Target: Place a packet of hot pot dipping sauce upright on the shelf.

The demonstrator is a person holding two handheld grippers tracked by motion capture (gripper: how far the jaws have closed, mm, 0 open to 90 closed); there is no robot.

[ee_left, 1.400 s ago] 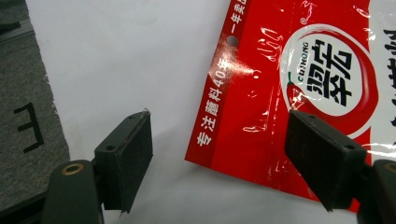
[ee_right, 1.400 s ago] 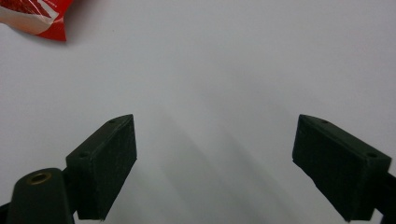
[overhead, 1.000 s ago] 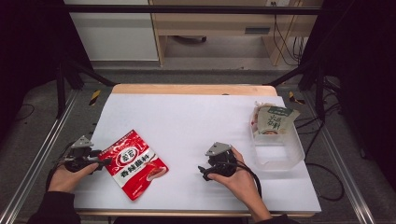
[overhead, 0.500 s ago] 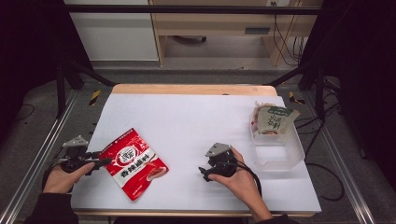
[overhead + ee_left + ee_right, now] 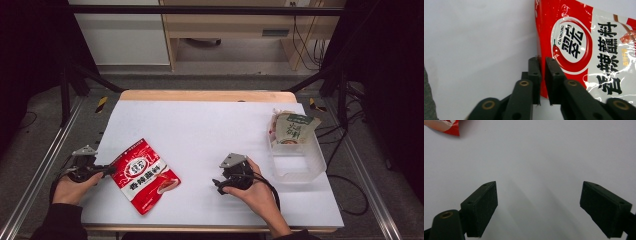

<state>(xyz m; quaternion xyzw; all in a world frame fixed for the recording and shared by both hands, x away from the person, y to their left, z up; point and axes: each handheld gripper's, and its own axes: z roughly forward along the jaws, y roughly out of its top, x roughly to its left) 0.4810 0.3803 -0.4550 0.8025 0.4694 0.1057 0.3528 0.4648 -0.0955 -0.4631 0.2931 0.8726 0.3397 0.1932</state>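
My left tongs (image 5: 542, 75) have just clenched on the glossy red foil pouch's (image 5: 144, 173) edge lower left, right tongs (image 5: 539, 207) released over matte white counter (image 5: 210, 130).

Clearance across the worktop

We find the worktop (image 5: 210, 130) open between the red pouch (image 5: 145, 175) at the left and the clear container (image 5: 300, 160) at the right edge; the right gripper (image 5: 217, 185) sits mid-front, with bare surface ahead of its spread jaws.
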